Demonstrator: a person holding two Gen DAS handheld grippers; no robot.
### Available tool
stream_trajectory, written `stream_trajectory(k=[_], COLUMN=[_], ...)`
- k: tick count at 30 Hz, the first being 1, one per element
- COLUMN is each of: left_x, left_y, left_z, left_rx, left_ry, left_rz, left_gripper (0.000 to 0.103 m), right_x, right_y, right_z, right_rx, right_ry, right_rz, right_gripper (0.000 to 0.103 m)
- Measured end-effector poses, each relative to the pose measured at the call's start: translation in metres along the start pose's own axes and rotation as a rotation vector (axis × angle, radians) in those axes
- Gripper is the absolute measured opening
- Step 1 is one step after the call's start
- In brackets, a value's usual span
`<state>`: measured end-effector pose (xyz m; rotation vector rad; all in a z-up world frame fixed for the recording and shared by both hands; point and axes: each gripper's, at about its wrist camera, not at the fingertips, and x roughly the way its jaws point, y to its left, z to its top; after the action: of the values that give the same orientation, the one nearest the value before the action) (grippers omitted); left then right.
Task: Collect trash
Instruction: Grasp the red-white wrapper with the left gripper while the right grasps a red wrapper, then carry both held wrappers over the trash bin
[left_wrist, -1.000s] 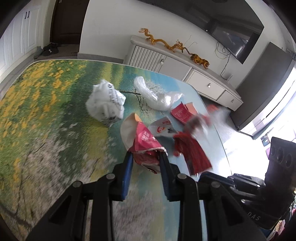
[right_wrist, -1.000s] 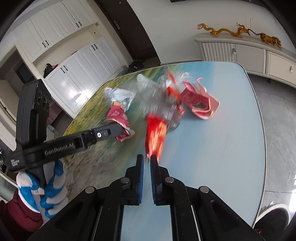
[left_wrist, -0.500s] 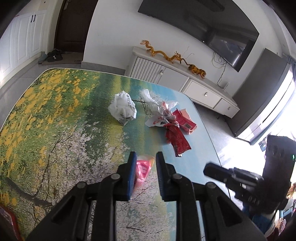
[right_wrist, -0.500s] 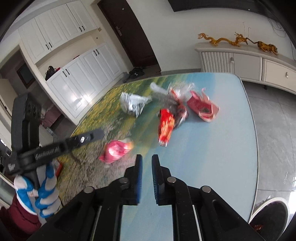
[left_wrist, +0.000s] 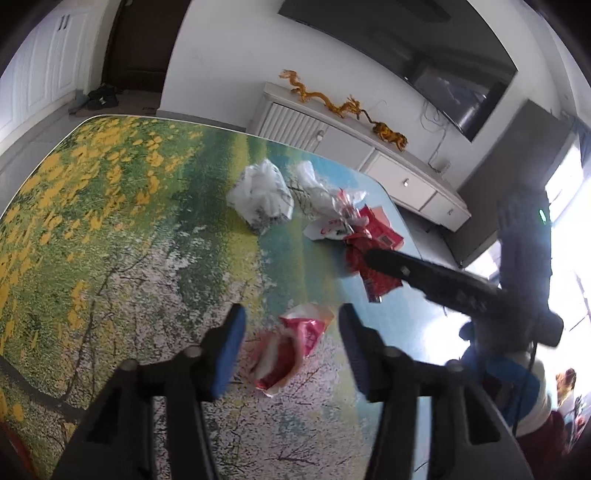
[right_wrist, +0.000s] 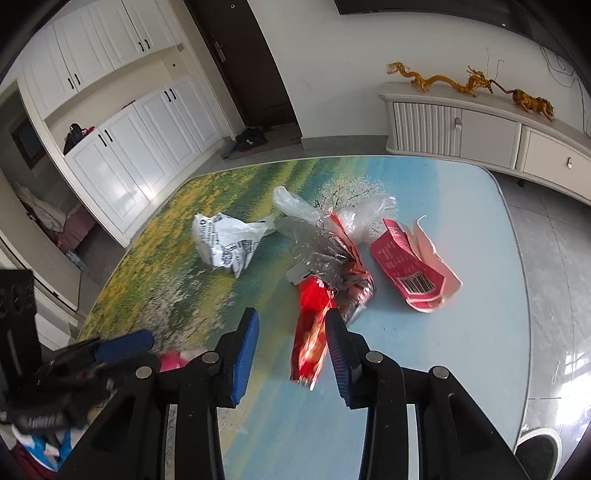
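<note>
- Two views are given, and the left wrist view is taken first: the left gripper (left_wrist: 290, 336) is seen with its fingers spread, having just been opening; a crumpled pink wrapper (left_wrist: 286, 349) lies between them on the tabletop (left_wrist: 110, 221), and no pad is seen pressing on it.
- Farther off on the tabletop a white plastic bag (left_wrist: 260, 195) is seen, with a clear bag (left_wrist: 314, 184) just beside it and a heap of red wrappers (left_wrist: 369, 251) to its right. Whether either bag holds anything cannot be told.
- The right gripper's dark body is seen blurred at the right edge, crossing in front of the red heap.
- In the right wrist view, the right gripper (right_wrist: 291, 334) is seen with its fingers parted, having just been opening; a shiny red wrapper (right_wrist: 312, 332) lies between them, close against the right-hand finger, though contact cannot be told.
- Behind it a silver-lined wrapper (right_wrist: 321, 254) and the clear bag (right_wrist: 354, 214) are piled together; a torn red carton (right_wrist: 410, 273) lies open and flattened just to the right.
- The white printed bag (right_wrist: 225, 243) lies apart to the left.
</note>
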<state>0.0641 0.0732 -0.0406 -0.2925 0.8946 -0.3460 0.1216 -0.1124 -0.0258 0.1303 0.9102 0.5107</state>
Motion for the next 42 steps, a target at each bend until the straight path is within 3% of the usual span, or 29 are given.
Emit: stream_trajectory(k=[4, 8, 9, 10, 13, 20, 31, 42], left_x=[0.014, 0.024, 0.026, 0.026, 0.029, 0.021, -0.019, -0.042], left_y=[-0.009, -0.012, -0.014, -0.015, -0.018, -0.017, -0.017, -0.078], left_z=[-0.005, -0.01, -0.012, -0.013, -0.017, -0.022, -0.023, -0.01], left_rx=[0.052, 0.075, 0.086, 0.094, 0.105, 0.08, 0.047, 0.093], left_ry=[0.035, 0.056, 0.061, 0.06, 0.076, 0.051, -0.008, -0.025], left_rz=[0.022, 0.04, 0.046, 0.052, 0.051, 0.042, -0.003, -0.127], left_gripper=[0.054, 0.053, 0.053, 0.051, 0.03, 0.023, 0.023, 0.023], right_x=[0.012, 0.017, 0.016, 0.015, 0.009, -0.019, -0.102, -0.21], right_y=[-0.005, -0.008, -0.008, -0.007, -0.002, 0.012, -0.001, -0.067], right_z=[0.0, 0.0, -0.001, -0.001, -0.002, -0.004, -0.036, -0.107], right_rx=[0.009, 0.009, 0.005, 0.002, -0.014, -0.027, 0.046, 0.206], right_ry=[0.028, 0.05, 0.047, 0.045, 0.027, -0.026, -0.152, -0.285], right_rz=[-0.004, 0.004, 0.009, 0.013, 0.027, 0.074, 0.063, -0.099], right_gripper=[0.034, 0.012, 0.01, 0.01, 0.009, 0.009, 0.009, 0.009])
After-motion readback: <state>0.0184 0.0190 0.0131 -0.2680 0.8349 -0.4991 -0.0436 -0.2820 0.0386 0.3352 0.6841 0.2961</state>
